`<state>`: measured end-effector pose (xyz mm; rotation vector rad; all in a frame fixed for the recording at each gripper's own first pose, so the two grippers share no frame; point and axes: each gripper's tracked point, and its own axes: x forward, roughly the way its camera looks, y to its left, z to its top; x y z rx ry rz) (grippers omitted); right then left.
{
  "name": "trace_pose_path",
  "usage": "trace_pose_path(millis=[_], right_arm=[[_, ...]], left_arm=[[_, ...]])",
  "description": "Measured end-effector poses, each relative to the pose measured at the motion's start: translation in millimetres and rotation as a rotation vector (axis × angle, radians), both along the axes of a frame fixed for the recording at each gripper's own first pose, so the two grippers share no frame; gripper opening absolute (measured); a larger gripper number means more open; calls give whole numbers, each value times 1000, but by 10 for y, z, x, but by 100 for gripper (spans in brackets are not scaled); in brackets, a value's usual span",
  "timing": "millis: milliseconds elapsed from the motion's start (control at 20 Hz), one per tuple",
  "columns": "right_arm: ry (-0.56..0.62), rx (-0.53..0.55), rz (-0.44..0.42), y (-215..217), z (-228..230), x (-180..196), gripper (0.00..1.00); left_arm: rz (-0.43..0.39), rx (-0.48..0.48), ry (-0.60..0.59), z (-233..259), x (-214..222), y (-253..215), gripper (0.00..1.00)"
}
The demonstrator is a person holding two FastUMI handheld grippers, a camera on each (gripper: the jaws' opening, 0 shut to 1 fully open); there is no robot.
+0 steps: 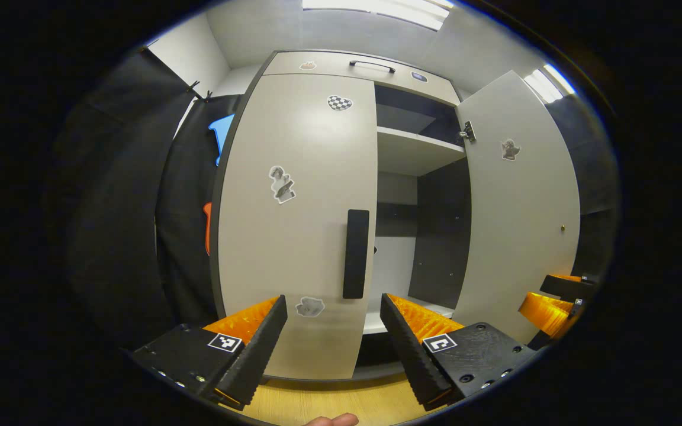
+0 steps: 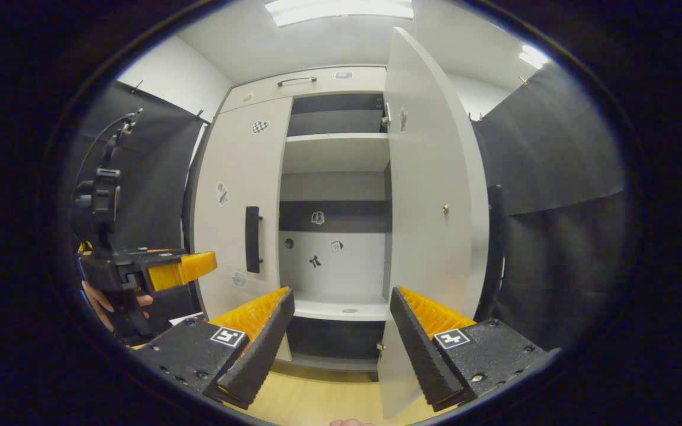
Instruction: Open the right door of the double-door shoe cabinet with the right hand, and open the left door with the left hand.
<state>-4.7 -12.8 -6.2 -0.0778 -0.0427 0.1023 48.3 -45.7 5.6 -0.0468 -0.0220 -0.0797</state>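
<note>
Nearest, the left gripper (image 1: 334,328) is spread wide with nothing in it, just short of the closed left door (image 1: 293,225) and its black handle (image 1: 356,253). The right gripper (image 2: 341,322) gapes empty too. Farther right, the right door (image 2: 430,213) stands swung open, shelves (image 2: 336,152) showing

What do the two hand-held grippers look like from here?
Both look alike. The left hand-held gripper has two black wedge-shaped fingers with ribbed inner faces, orange ridged tops and a small black-and-white square marker on each base. The right hand-held gripper shows the same build. Seen from the right gripper view, the left one carries a black mount with a thin cable on top.
</note>
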Motion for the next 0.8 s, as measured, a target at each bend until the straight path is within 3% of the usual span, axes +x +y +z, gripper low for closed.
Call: trace_pose_path(millis=[400,500,750,800], right_arm=[[11,14,27,-106,-47,-63,100],[5,9,38,-103,-38,-74,99],[-15,-29,49,-66,-40,-4,99],[-12,-28,49,-66,-48,13,99]], left_arm=[[21,57,36,19,1076,-237,95],[37,45,81,-95,1199,-225,95],[95,52,66,-78,1223,-141,94],[93,40,67,-70,1219,-132,86]])
